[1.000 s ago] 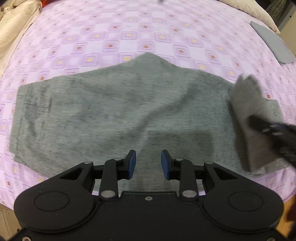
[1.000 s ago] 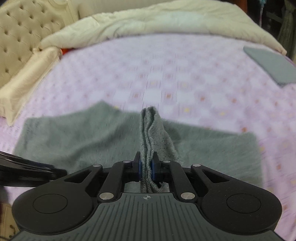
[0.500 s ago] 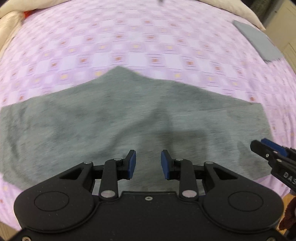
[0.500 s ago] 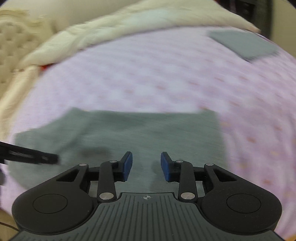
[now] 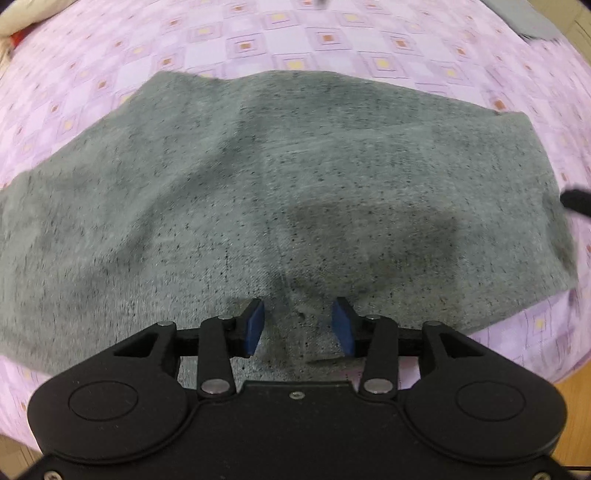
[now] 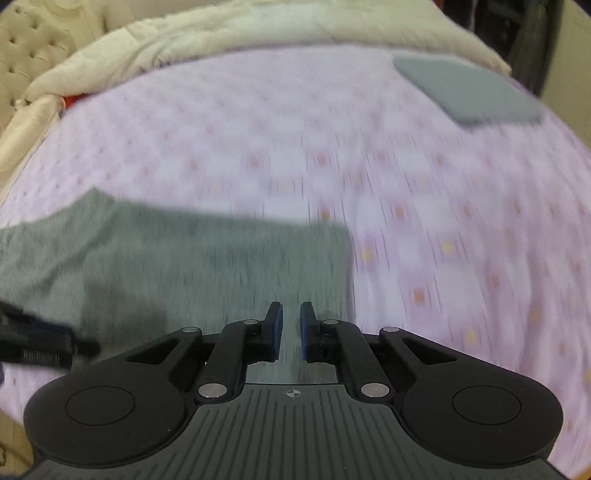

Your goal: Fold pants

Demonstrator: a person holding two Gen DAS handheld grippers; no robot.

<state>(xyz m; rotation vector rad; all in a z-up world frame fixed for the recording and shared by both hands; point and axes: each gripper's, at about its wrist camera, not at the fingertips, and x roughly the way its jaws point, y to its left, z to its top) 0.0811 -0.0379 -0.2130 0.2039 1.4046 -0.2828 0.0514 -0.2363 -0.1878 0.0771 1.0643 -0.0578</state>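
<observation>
The grey pants (image 5: 280, 192) lie flat on the purple checked bed sheet (image 5: 332, 33), folded into a wide band. My left gripper (image 5: 298, 325) is open, low over the pants' near edge, with nothing between its blue pads. My right gripper (image 6: 291, 331) hovers over the right end of the pants (image 6: 207, 258); its pads stand a narrow gap apart with nothing between them. The right gripper's tip (image 5: 576, 199) shows at the right edge of the left wrist view, and the left gripper (image 6: 40, 341) shows at the left of the right wrist view.
A folded grey cloth (image 6: 469, 88) lies at the far right of the bed. A cream duvet (image 6: 240, 33) and a tufted headboard (image 6: 33, 40) are at the far side. The bed's near edge and wooden floor (image 5: 569, 391) are at the lower right.
My right gripper let go of the pants' folded end, which now lies flat, then narrowed its jaws. My left gripper moved closer and lower over the pants.
</observation>
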